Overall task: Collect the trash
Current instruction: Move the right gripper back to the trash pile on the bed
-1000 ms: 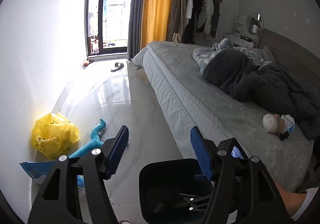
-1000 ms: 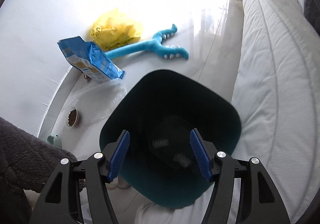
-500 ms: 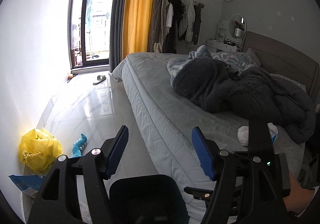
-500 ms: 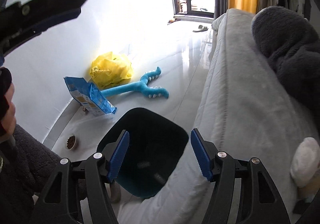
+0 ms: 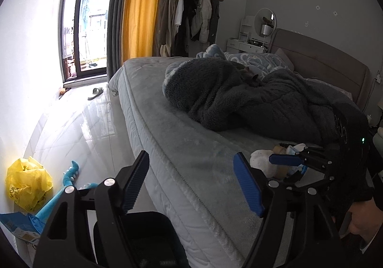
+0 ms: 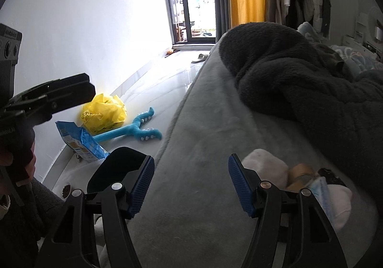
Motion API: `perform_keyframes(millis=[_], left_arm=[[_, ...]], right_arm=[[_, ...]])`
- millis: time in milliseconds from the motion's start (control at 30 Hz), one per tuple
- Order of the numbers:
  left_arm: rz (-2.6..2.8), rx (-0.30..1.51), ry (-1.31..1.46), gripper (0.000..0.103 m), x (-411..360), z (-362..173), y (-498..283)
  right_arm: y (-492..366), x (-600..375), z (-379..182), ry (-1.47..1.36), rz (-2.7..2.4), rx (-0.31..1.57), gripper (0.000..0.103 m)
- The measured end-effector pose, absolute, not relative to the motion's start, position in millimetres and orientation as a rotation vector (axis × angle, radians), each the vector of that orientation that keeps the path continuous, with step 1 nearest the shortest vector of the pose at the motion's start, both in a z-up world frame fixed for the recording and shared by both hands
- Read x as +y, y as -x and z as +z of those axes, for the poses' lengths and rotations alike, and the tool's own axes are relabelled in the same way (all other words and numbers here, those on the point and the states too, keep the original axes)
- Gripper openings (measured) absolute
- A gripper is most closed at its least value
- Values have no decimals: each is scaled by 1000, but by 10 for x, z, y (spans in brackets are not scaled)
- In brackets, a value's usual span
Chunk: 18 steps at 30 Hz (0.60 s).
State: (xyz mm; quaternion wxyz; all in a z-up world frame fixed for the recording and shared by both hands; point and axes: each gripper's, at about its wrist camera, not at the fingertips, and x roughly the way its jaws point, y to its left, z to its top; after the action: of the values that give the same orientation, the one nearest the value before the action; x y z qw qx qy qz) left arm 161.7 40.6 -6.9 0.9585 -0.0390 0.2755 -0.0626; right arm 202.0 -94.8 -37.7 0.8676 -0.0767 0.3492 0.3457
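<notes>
A small trash pile lies on the grey bed (image 5: 182,138) near the dark blanket: a crumpled white tissue (image 6: 263,167), a brown tape roll (image 6: 301,174) and a blue-white wrapper (image 6: 320,189). My right gripper (image 6: 191,186) hovers open over the mattress, with the tissue just right of its right pad and nothing between the jaws. In the left wrist view the right gripper (image 5: 287,168) reaches at the pile (image 5: 261,160) from the right. My left gripper (image 5: 191,186) hangs over the bed edge above the dark bin (image 5: 148,232), its jaws opening and empty.
On the floor by the wall lie a yellow plastic bag (image 6: 105,112), a blue toy (image 6: 134,131) and a blue packet (image 6: 81,143). A pet food bowl (image 6: 65,190) sits near the bin (image 6: 115,167). A thick dark blanket (image 5: 239,100) covers the bed's far half.
Both views swung up from the bin and floor toward the bed. The right gripper rose from over the bin to the trash pile. The left jaws spread wider.
</notes>
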Motion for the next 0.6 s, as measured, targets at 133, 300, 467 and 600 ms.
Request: perform_keyframes(millis=[133, 300, 467, 600], left_arm=[[-161, 584, 74, 76, 250, -162, -1667], [-213, 618, 44, 76, 25, -284, -1715], [-296, 688, 94, 76, -242, -439, -1817], [-335, 714, 95, 77, -472, -529, -1855]], right_arm=[[-2114, -1264, -346, 101, 694, 722, 65], [-2186, -1626, -360, 65, 641, 728, 65], [-2242, -1947, -400, -9, 619, 737, 65], [-2262, -2107, -483, -24, 608, 770, 60]])
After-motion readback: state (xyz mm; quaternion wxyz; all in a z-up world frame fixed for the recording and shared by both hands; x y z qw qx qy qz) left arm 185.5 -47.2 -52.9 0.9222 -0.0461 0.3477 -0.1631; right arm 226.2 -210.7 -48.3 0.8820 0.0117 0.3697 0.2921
